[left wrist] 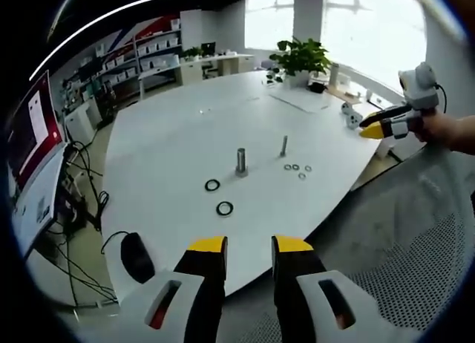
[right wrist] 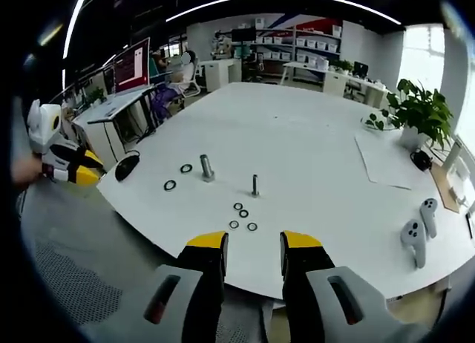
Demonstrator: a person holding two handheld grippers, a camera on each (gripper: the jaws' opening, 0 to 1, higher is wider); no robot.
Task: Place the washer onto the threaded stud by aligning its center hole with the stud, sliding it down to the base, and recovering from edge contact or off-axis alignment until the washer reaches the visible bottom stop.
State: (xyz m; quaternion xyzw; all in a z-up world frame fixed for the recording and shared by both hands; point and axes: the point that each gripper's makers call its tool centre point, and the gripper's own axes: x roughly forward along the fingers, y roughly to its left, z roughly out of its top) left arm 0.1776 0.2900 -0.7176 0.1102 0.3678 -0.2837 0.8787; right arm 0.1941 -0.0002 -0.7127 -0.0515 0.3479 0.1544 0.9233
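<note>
both grippers off table (right wrist: 312, 135), short of its near edge: left gripper (left wrist: 249, 246) jaws apart, empty; right gripper (right wrist: 252, 243) same. small washers (right wrist: 243, 215) near that edge, just beside thin threaded stud (right wrist: 254, 185).

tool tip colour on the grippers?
Yellow tips on black jaws, white bodies behind. Clearest on the right tool in the right gripper view.

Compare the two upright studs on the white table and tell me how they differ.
The thick stud is wider and stands on a flared base; the thin stud is slimmer, with no wide base visible. Two large dark washers lie beside the thick stud; four small washers cluster beside the thin stud. Both are grey metal, upright on the table, with nothing on them yet.
</note>
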